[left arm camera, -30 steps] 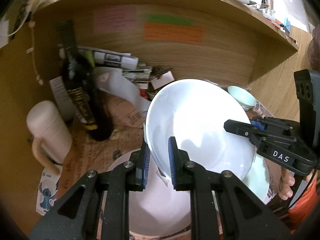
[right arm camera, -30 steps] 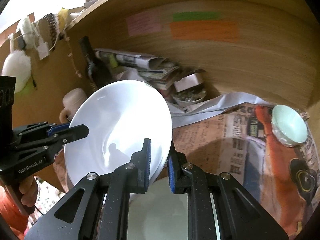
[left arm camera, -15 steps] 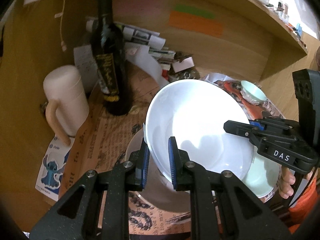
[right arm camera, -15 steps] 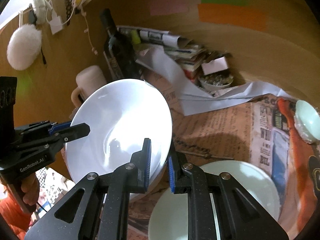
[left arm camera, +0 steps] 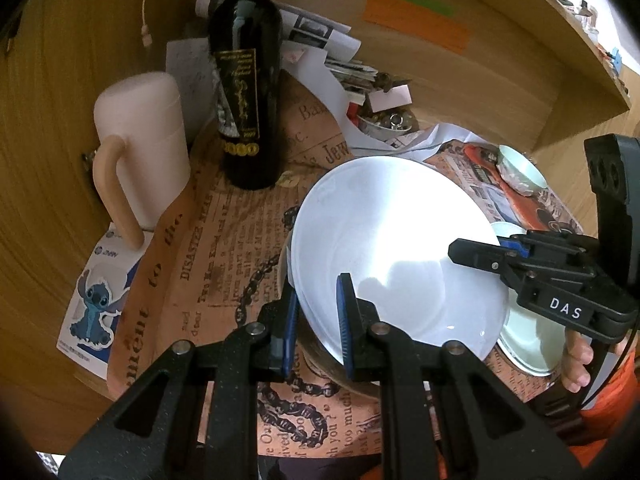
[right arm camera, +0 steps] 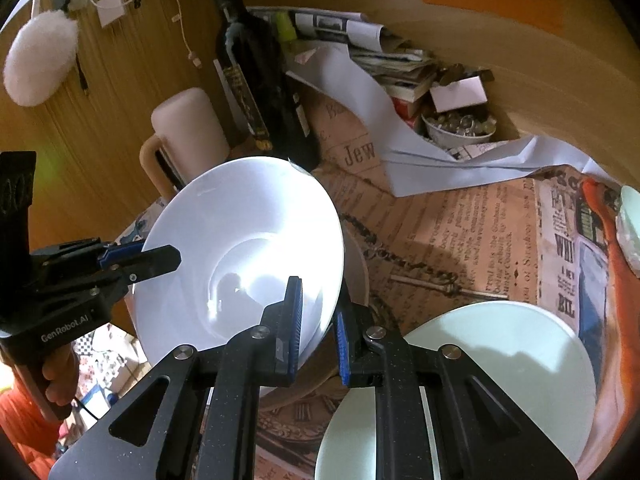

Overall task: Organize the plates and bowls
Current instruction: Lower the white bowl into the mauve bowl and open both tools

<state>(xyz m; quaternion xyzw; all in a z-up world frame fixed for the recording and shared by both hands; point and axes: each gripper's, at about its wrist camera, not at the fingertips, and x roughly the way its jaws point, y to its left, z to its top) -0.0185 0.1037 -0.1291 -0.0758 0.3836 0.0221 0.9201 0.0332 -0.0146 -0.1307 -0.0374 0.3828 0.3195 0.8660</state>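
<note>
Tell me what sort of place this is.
Probably a cluttered desk nook in a home, not a kitchen: wooden walls with sticky notes, a newspaper-style cover on the surface, and a wine bottle beside stacked papers.

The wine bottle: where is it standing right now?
The wine bottle stands upright at the back left of the newspaper-covered desk, just right of the pink mug and behind the white bowl, in front of the stacked papers.
</note>
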